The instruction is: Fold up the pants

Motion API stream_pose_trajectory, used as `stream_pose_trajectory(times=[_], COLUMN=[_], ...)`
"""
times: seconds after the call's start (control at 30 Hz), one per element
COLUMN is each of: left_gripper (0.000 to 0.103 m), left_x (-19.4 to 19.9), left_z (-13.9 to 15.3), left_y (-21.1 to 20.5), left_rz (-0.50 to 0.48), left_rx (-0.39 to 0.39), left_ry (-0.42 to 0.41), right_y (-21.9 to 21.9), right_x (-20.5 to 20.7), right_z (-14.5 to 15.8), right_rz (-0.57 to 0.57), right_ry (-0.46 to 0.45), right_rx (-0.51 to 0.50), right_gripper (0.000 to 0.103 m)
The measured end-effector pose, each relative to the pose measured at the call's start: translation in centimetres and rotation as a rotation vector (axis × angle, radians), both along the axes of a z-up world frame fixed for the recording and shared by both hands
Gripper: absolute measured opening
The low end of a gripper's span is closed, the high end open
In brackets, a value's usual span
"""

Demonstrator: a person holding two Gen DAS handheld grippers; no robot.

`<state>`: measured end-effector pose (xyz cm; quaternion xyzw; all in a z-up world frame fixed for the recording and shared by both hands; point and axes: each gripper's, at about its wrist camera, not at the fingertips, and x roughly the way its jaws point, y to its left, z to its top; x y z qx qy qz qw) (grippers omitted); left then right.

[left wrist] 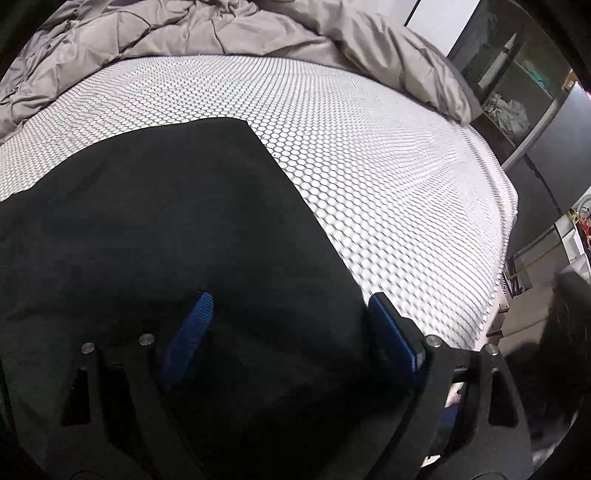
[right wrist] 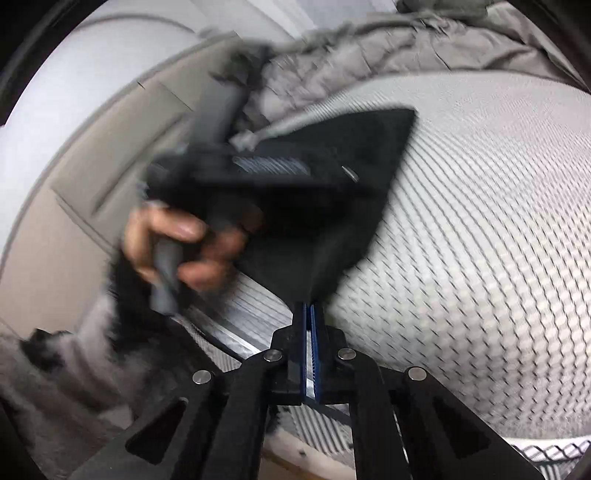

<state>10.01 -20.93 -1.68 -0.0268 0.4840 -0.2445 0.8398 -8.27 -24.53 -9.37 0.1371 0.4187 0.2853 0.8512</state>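
One pair of black pants [left wrist: 155, 229] lies on a bed, spread over the white mattress cover [left wrist: 369, 166] printed with a black honeycomb pattern. In the left wrist view the garment fills the lower left, with one squared corner pointing toward the far side of the mattress. In the right wrist view a triangular portion of the same fabric [right wrist: 332, 206] is lifted off the cover, tapering down into the right gripper [right wrist: 312, 314].

The right gripper's blue-padded jaws are pressed together, pinching an edge of the pants. The left gripper [left wrist: 291, 306] hangs over the garment near its right edge, jaws spread wide with blue pads [left wrist: 192, 325] showing; nothing is held between them. In the right wrist view the person's left hand [right wrist: 173, 243] wraps around the grey handle of the left gripper, beside the lifted cloth; this part is heavily blurred.

A rumpled grey duvet [left wrist: 207, 33] is bunched along the far edge of the mattress. Beyond the bed's right side stands a dark open shelving unit [left wrist: 517, 85]; its compartments hold crumpled light cloth and a teal item, otherwise indistinct. No legible writing appears in either view.
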Motion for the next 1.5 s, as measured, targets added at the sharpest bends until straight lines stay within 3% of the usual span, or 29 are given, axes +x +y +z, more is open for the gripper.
stream_pose_trajectory(times=[0.1, 0.17, 0.2, 0.3, 0.37, 0.5, 0.57, 0.7, 0.77, 0.87, 0.93, 1.17, 1.23, 1.27, 1.3, 1.4, 1.5], left_gripper=[0.086, 0.086, 0.087, 0.088, 0.088, 0.089, 0.09, 0.088, 0.082, 0.082, 0.082, 0.082, 0.071, 0.049, 0.034, 0.018, 0.014], left_x=[-3.6, -5.7, -6.7, -9.1, -9.9, -9.3, -7.0, 0.3, 2.7, 5.7, 6.3, 7.2, 7.6, 7.8, 7.8, 6.9, 6.1], left_z=[0.6, -0.3, -0.9, -1.2, 0.1, 3.9, 5.1, 3.7, 1.7, -1.2, -1.7, -3.3, -3.1, -2.9, -2.6, -1.4, 0.3], left_y=[0.4, -0.4, -0.9, -0.6, 1.7, 10.0, 15.6, 24.4, 26.7, 27.9, 27.8, 27.0, 26.2, 25.9, 25.8, 25.4, 25.6], left_rz=[-0.062, -0.098, -0.116, -0.206, -0.212, -0.063, 0.095, 0.371, 0.386, 0.324, 0.3, 0.25, 0.264, 0.279, 0.292, 0.283, 0.286], left_rx=[0.026, 0.127, 0.19, 0.258, 0.192, 0.045, -0.025, -0.142, -0.232, -0.39, -0.418, -0.36, -0.331, -0.308, -0.297, -0.295, -0.323], left_ry=[-0.07, -0.109, -0.131, -0.194, -0.172, -0.214, -0.207, -0.066, 0.027, 0.19, 0.198, 0.228, 0.214, 0.199, 0.175, 0.089, 0.036], right_y=[-1.5, -2.7, -3.3, -3.7, -3.2, -2.5, -2.3, -0.8, -0.1, 0.2, 0.3, -1.8, -2.0, -2.1, -2.1, -1.8, -1.1], right_x=[0.2, 0.3, 0.7, 2.2, 3.0, 5.0, 6.4, 11.4, 14.2, 16.9, 18.3, 19.6, 19.6, 19.6, 19.6, 19.5, 19.6], right_z=[1.3, 1.9, 2.0, 1.6, 1.7, 1.9, 2.5, 3.4, 2.8, 1.7, 1.1, 1.2, 1.3, 1.3, 1.4, 1.3, 1.3], right_rz=[-0.044, -0.098, -0.126, -0.174, -0.184, -0.184, -0.182, -0.151, -0.139, -0.123, -0.11, -0.111, -0.11, -0.105, -0.105, -0.1, -0.099], right_ry=[-0.053, -0.073, -0.068, -0.025, -0.014, -0.027, -0.037, -0.047, -0.011, 0.05, 0.101, 0.117, 0.114, 0.111, 0.107, 0.109, 0.104], right_rx=[0.075, 0.103, 0.116, 0.125, 0.112, 0.103, 0.096, 0.081, 0.105, 0.139, 0.123, 0.158, 0.15, 0.142, 0.132, 0.105, 0.081], right_gripper=[0.009, 0.022, 0.024, 0.031, 0.042, 0.061, 0.077, 0.079, 0.08, 0.08, 0.08, 0.08, 0.08, 0.08, 0.08, 0.08, 0.08])
